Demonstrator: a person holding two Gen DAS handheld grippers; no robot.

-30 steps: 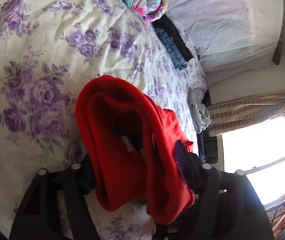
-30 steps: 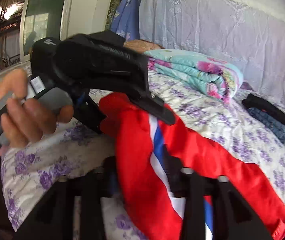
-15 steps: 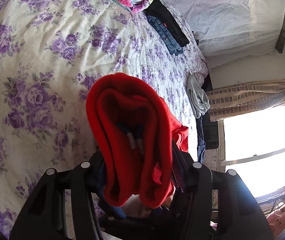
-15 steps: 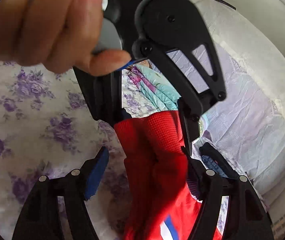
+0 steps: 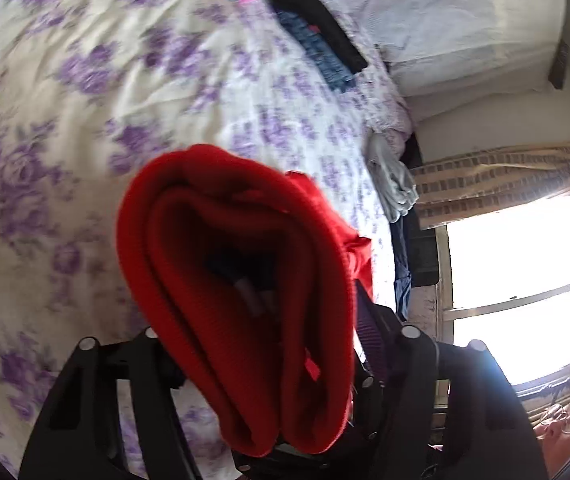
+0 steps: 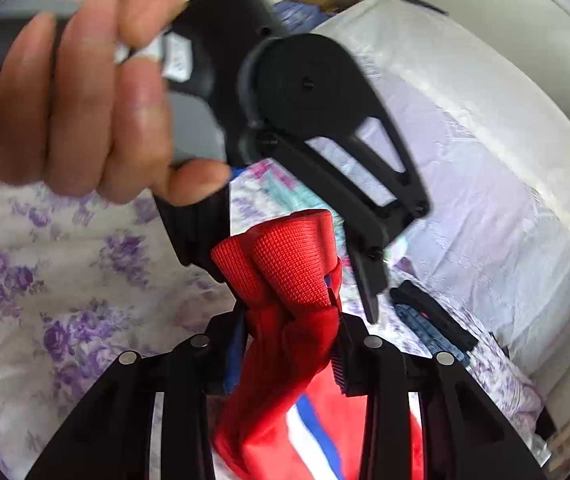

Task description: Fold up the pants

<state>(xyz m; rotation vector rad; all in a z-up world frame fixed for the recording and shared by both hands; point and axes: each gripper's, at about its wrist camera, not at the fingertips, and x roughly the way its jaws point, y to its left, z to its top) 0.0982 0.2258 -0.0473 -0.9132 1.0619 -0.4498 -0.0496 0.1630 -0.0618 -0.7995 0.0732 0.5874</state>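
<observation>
No text, brand, number or sign can be read in either view. In the right wrist view a small white label (image 6: 176, 62) sits on the black body of the left gripper (image 6: 293, 264), just beside the holding hand (image 6: 85, 100), but its print is blurred past reading. A small red tag (image 5: 312, 369) on the red pants (image 5: 245, 300) shows no lettering.
</observation>
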